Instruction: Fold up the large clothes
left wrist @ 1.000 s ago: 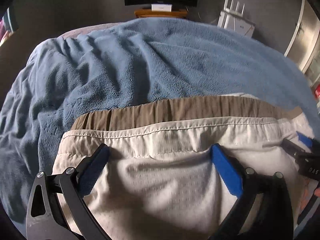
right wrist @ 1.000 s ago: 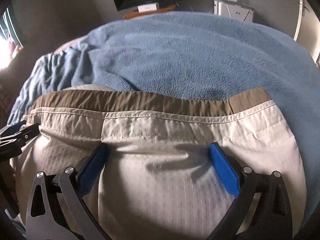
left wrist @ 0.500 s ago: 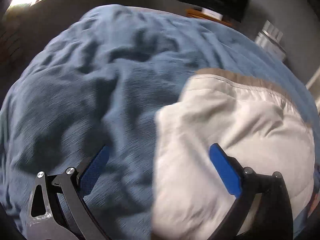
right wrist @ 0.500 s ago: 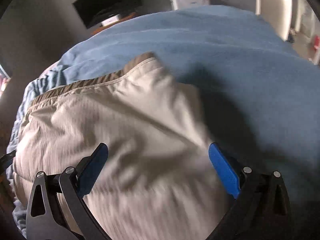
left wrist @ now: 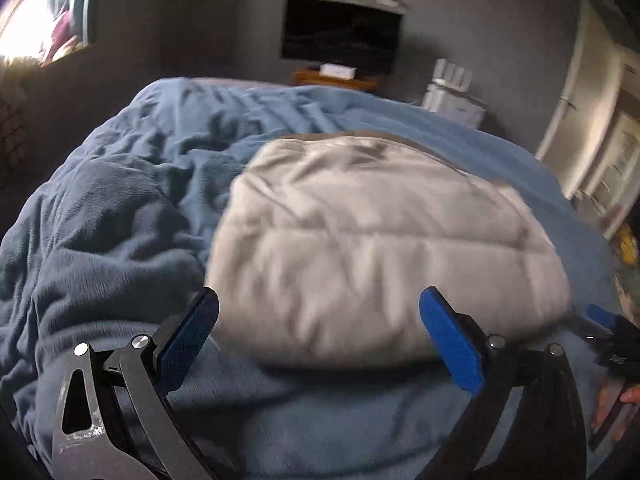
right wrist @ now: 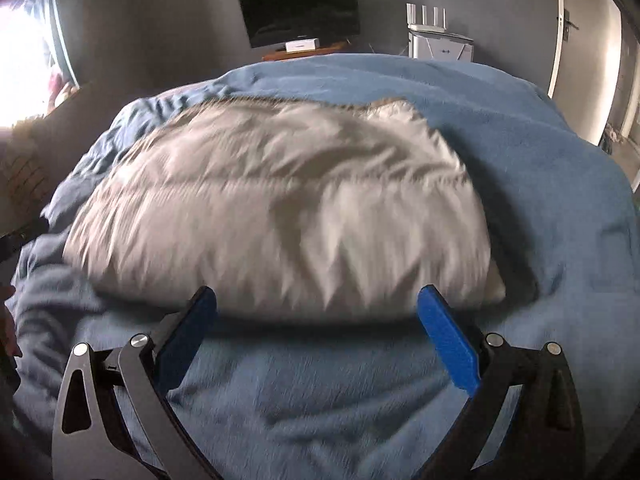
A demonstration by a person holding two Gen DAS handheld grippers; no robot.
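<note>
Both claws are spread wide and hold nothing: left gripper (left wrist: 318,334) and right gripper (right wrist: 316,332) each sit over the soft blue fleece blanket (right wrist: 320,380) at the near side, just short of the garment's near edge. The folded beige thin-fabric garment (right wrist: 280,208) lies flat on that blanket in the middle of the bed, a rounded rectangular stack with a darker tan band (right wrist: 256,100) along its far edge. My read: light, limp, fairly slick woven cloth, no stiffness, so it sags and the layers slide if lifted from one point. Best hold is probably the near fold edge at its left and right corners, pinching all layers together. The fleece underneath is plush and rumpled, especially at left (left wrist: 120,208), so it could get caught in a low pinch. Open room: smooth blanket to the right and far side of the stack; left is lumpy. Frames are motion-blurred, so layer count is unclear. Far off, a black flat screen (right wrist: 300,12) against the wall, well apart.
</note>
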